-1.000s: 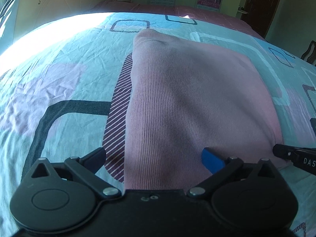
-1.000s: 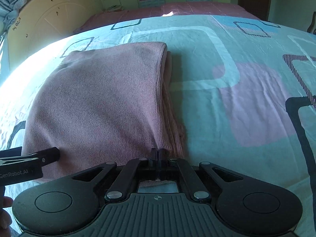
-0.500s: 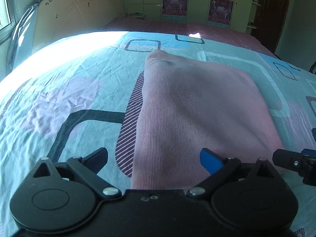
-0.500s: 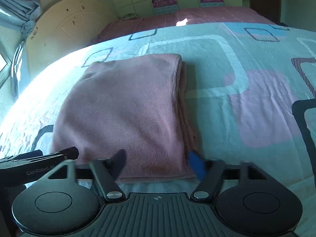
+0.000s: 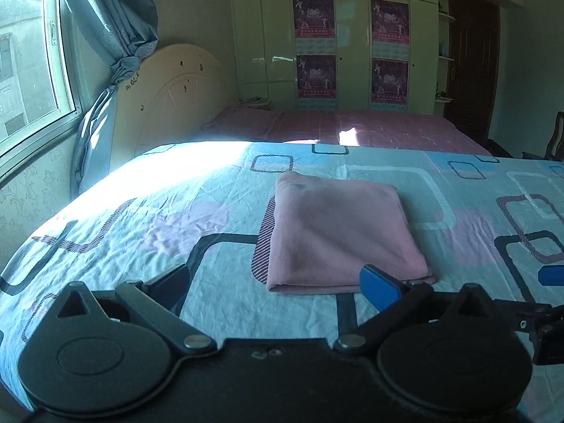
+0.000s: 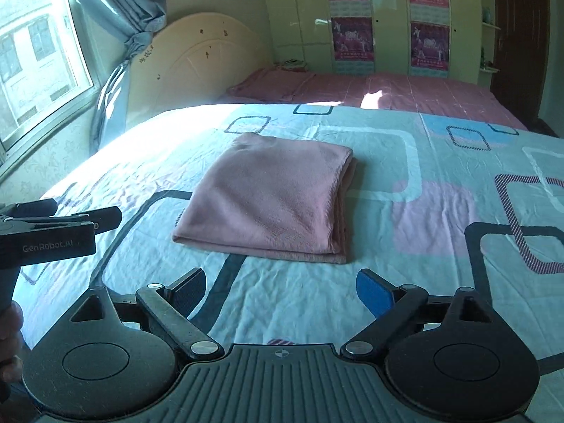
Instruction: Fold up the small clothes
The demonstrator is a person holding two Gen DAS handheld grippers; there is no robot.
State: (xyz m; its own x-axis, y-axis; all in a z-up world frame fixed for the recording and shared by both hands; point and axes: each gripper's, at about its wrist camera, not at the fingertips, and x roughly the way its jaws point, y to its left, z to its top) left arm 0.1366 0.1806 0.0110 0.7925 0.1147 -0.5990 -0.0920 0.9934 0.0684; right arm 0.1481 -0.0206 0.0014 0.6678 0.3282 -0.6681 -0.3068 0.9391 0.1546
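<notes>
**Pink cloth folded on the bed, both grippers let go**

The pink cloth (image 6: 271, 194) lies folded in a neat square on the bedsheet (image 6: 405, 282), near the middle of the bed. Its layered edges stack up on the right side. The left gripper (image 5: 275, 285) is spread wide and holds nothing. The right gripper (image 6: 282, 290) is spread wide too, apart from the cloth's near edge. Bare sheet lies all around the cloth.

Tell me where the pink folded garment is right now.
The pink folded garment lies flat on the patterned bedsheet, centre in both wrist views, just ahead of both open grippers, touching neither.
</notes>
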